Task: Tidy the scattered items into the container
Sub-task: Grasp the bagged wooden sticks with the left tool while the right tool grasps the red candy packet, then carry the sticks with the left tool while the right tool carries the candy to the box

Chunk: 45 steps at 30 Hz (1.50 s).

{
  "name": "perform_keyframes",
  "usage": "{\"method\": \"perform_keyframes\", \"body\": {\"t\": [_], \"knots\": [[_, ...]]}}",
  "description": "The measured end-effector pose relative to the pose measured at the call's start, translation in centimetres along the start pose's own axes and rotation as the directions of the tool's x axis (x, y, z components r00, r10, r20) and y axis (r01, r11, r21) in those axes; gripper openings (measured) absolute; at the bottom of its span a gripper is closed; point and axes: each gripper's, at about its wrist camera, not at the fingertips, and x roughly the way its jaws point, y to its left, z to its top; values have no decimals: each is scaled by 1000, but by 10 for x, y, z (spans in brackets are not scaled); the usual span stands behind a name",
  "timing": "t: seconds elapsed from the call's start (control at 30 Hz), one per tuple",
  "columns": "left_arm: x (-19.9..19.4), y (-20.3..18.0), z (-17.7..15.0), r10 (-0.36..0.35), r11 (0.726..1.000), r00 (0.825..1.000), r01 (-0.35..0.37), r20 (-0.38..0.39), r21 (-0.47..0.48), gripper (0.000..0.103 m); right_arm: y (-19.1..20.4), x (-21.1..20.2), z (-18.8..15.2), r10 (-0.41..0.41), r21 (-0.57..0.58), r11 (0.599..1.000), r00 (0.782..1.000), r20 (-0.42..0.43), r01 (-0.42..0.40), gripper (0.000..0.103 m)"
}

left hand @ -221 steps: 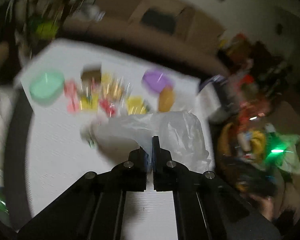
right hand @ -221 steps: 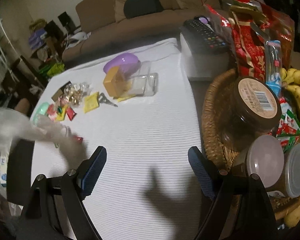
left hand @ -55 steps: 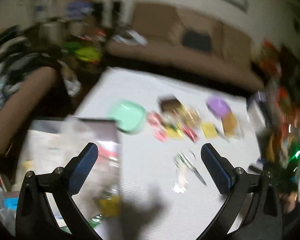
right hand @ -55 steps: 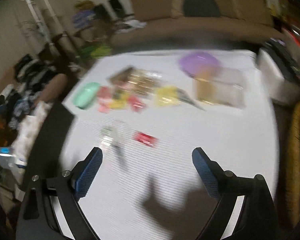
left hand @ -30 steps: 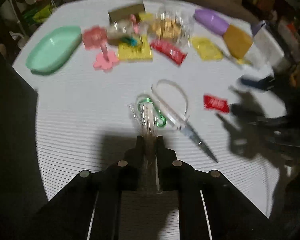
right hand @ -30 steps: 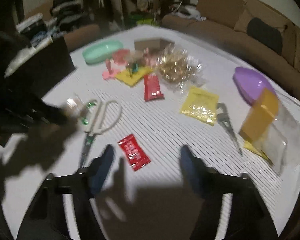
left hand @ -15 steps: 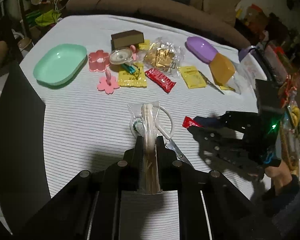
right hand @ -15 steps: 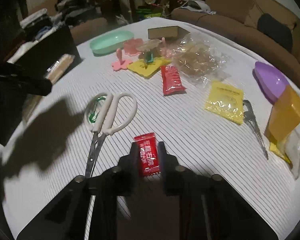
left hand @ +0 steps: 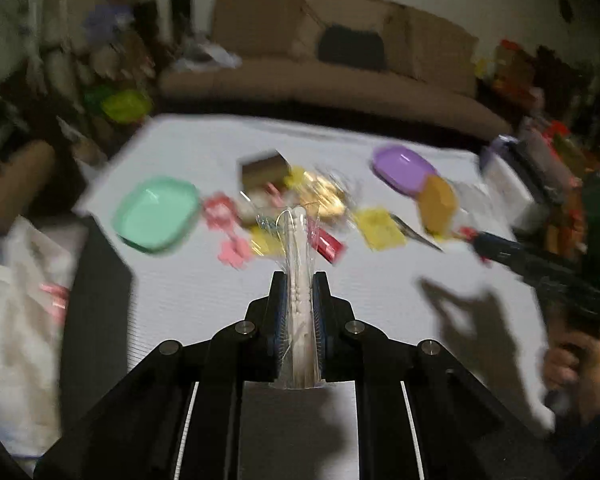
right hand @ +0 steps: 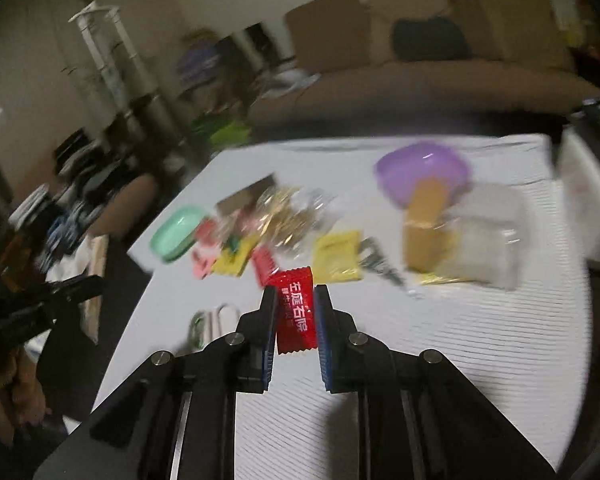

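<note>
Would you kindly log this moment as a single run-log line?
left tongs: shut on clear packet | right tongs: shut on red sachet | both held above white table

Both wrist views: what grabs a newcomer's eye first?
The red candy packet pinched upright in the right gripper, dead centre of its view. Likewise the clear-wrapped white item clamped in the left gripper. Behind both, a blurred, colourful clutter between the green tray and the purple tray.
</note>
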Motion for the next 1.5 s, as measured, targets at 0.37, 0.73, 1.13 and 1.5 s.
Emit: {"method": "perform_keyframes", "body": {"t": [0.37, 0.73, 1.13, 1.5], "knots": [[-43, -13, 19, -10, 1000, 992, 10, 126, 0, 9, 57, -107, 0, -144, -40, 987, 973, 179, 153, 17], [-89, 9, 21, -59, 998, 980, 62, 191, -15, 9, 69, -133, -4, -172, 20, 985, 959, 226, 172, 17], [-82, 19, 17, -113, 988, 983, 126, 146, -85, 8, 52, -103, -4, -110, 98, 991, 980, 165, 95, 17], [-86, 12, 11, -10, 998, 988, 18, 154, -52, 8, 53, -113, -3, -59, 113, 993, 980, 188, 38, 17]]}}
